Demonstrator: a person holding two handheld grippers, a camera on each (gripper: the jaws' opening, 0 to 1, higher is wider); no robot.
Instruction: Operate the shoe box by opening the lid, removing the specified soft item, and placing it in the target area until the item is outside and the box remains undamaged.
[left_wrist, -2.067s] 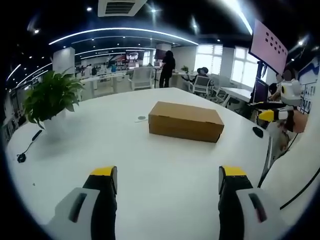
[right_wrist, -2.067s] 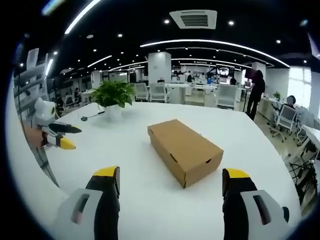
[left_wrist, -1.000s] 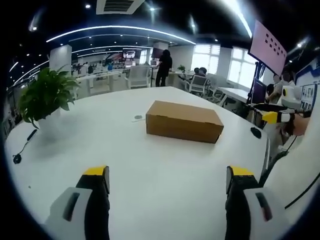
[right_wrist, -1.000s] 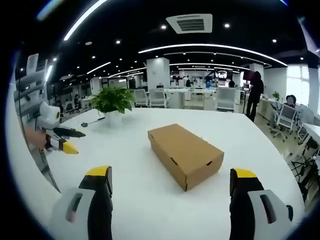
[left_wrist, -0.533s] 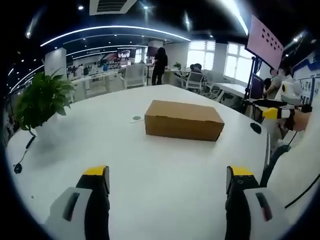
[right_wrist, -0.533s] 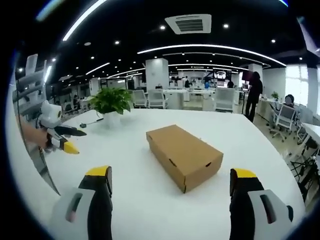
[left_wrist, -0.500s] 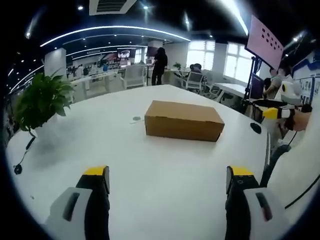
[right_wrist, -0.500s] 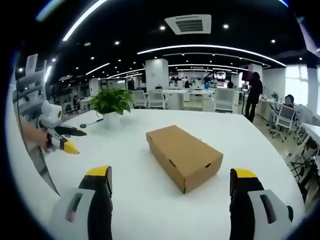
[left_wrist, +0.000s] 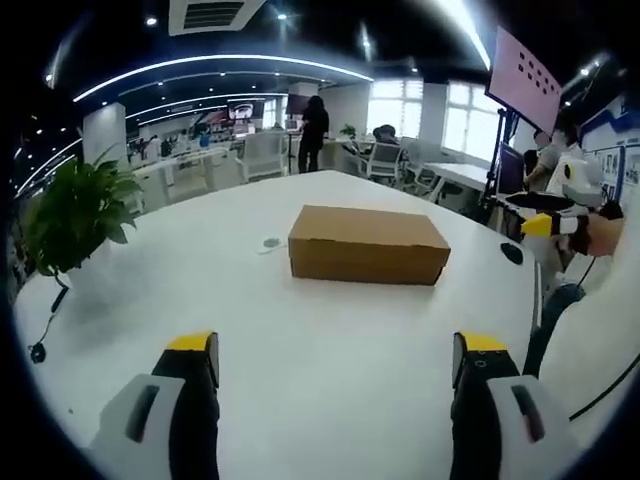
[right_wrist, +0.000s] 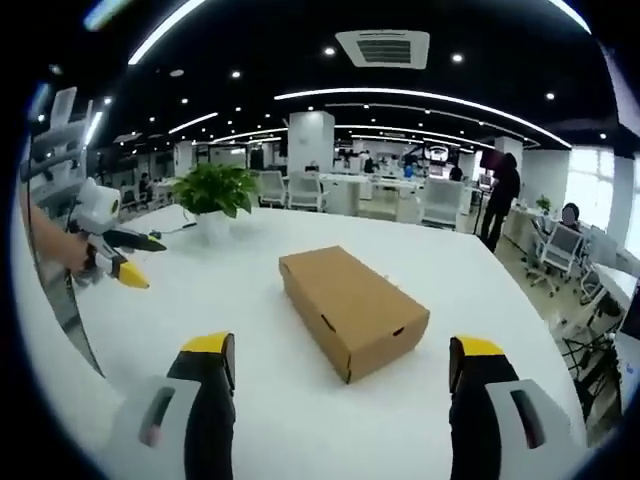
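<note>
A plain brown cardboard shoe box lies flat on a large white bench with its lid closed. In the right gripper view the same shoe box sits at an angle, one short end turned toward the camera, with two small dark notches along the lid's lower edge. No brand, label or printed writing can be read on the box from either side.

The left hand-held gripper hovers above the bench short of the box, its two yellow-tipped jaws spread wide with nothing between them. The right hand-held gripper is likewise held wide and empty, well short of the box's near end. Neither one touches the box.

In the left gripper view the right hand-held gripper also shows at the right edge, white with a yellow and black tip, held by a hand. In the right gripper view the left hand-held gripper shows at the left edge, also in a hand.

A potted plant with green leaves stands on the bench beyond the box. A small round disc lies on the bench just beside the box's far left corner. A pink screen with rows of dark marks hangs at the upper right of the left gripper view; the marks are too small to read. A person in dark clothes stands among the desks and chairs behind.
</note>
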